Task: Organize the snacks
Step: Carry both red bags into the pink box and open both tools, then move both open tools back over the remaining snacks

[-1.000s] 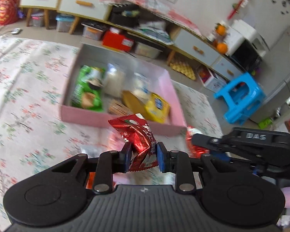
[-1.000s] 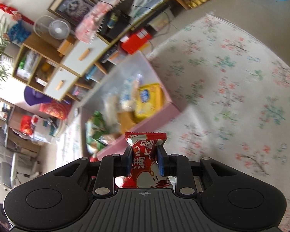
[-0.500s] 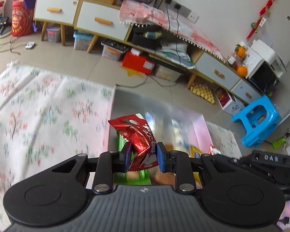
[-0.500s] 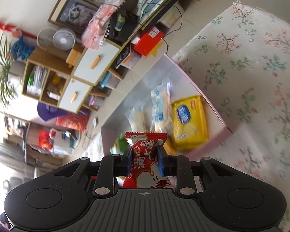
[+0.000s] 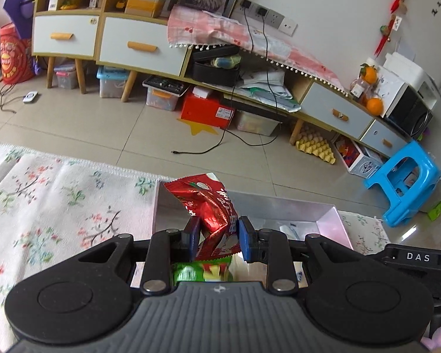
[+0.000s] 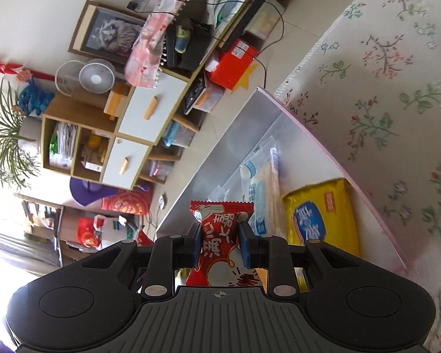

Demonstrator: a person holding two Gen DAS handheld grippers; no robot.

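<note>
A long low sideboard runs along the wall behind a table under a flowered cloth, where a pink box holds snacks. Within the last second both grippers have swung from beside the box to above it, so the drop looks close. The left gripper pinches a crumpled red foil packet; the right gripper grips a flatter red packet, jaws narrowed on each.

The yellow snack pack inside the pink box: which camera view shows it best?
The right wrist view. There the yellow snack pack lies in plain sight in the pink box, beside a pale blue packet. In the left wrist view the left gripper and its red packet hide it.
</note>
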